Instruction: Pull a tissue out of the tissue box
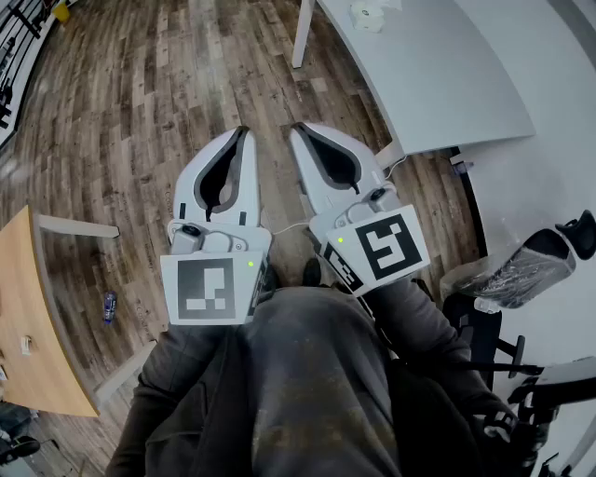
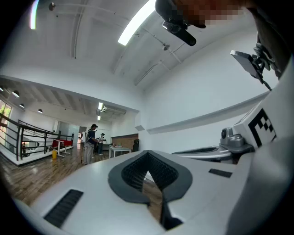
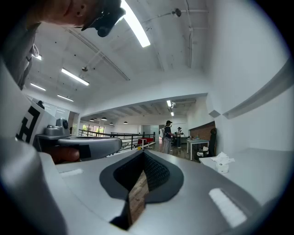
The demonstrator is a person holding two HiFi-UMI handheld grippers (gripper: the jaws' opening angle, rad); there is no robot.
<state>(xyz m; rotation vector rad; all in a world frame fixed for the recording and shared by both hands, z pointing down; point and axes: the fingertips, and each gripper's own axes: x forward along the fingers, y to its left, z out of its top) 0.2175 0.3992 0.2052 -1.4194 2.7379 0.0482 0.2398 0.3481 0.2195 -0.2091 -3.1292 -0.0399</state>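
Nearest, the person's legs in dark trousers [image 1: 312, 382] fill the lower middle of the head view. The 2 tools are held side by side just above the knees, pointing away.

The left tool [image 1: 243, 131] has its jaws closed tip to tip, as the left gripper view shows [image 2: 147, 155]. Only a narrow slit of wood floor shows behind the dark pads, and nothing is held between them. The right tool [image 1: 296, 129] is just beside it, not touching. Its jaws are also brought together at the tips and hold nothing [image 3: 143, 154].

Under and beyond both tools lies the wood plank floor [image 1: 140, 112]. A small bottle [image 1: 110, 306] lies on it at the near left, close to a wooden counter [image 1: 33, 326]. At the near right stands a chair wrapped in clear plastic [image 1: 517, 268].

Farther off to the right is a white counter [image 1: 438, 74]. The tissue box [image 1: 366, 16] sits at its far end, well apart from both tools. In the right gripper view it is a small white container [image 3: 222, 164] with a crumpled tissue sticking out of its top.

Farthest off, 2 people [image 3: 168, 136] stand beside a small table, with a dark railing [image 2: 32, 140] to the left.
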